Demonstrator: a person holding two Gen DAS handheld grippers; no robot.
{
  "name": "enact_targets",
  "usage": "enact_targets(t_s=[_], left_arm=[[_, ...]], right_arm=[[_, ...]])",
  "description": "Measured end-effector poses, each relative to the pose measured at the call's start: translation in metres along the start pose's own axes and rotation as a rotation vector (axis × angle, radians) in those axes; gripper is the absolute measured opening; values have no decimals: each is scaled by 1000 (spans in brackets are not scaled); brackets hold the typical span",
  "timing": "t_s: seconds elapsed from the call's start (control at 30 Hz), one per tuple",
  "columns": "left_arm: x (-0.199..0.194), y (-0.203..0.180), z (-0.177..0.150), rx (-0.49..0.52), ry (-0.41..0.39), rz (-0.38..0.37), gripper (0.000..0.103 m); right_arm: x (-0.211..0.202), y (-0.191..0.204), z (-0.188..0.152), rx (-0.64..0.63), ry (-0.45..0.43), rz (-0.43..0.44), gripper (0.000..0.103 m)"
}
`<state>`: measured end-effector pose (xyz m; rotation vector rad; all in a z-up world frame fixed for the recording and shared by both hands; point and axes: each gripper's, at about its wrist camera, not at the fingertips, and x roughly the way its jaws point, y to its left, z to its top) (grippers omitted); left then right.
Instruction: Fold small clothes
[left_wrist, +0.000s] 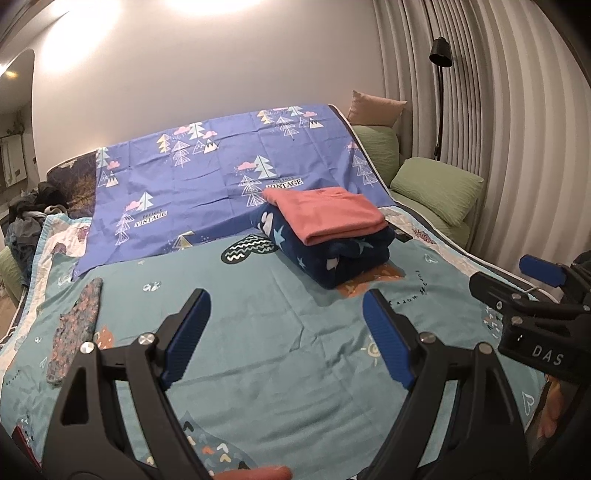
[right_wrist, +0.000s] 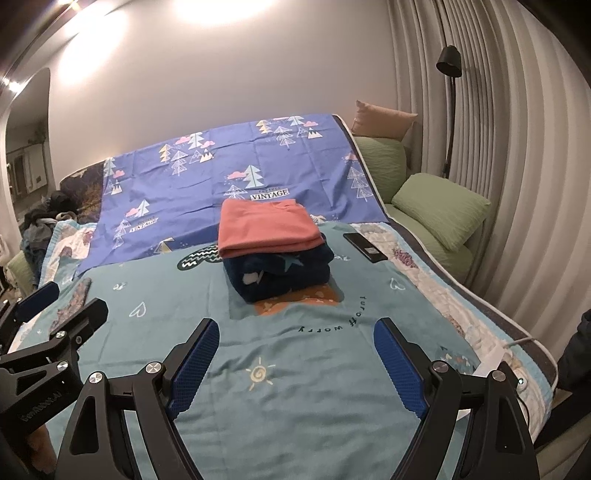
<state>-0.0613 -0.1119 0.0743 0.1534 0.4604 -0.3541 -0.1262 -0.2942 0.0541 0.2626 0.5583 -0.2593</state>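
A folded salmon-pink garment (left_wrist: 327, 214) (right_wrist: 267, 227) lies on top of a folded navy star-print garment (left_wrist: 328, 258) (right_wrist: 280, 275) on the teal bedspread (left_wrist: 258, 332) (right_wrist: 295, 369). A small floral garment (left_wrist: 75, 328) (right_wrist: 74, 299) lies flat at the left of the bed. My left gripper (left_wrist: 286, 332) is open and empty above the bedspread, in front of the stack. My right gripper (right_wrist: 295, 362) is open and empty, also short of the stack. Each gripper shows at the edge of the other's view.
A purple tree-print sheet (left_wrist: 221, 173) (right_wrist: 229, 173) covers the far half of the bed. A black phone (right_wrist: 365, 247) lies right of the stack. Green pillows (left_wrist: 437, 188) (right_wrist: 441, 206) and a floor lamp (right_wrist: 448, 62) stand at right. A clothes pile (left_wrist: 26, 218) sits far left.
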Motion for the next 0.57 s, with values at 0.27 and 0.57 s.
enact_targets(t_s=[0.27, 0.57], left_arm=[[2, 7, -4, -30, 7, 11, 84], [4, 8, -5, -33, 11, 17, 84]], right_arm=[[0, 2, -3, -6, 5, -1, 88], [3, 5, -4, -15, 10, -1, 88]])
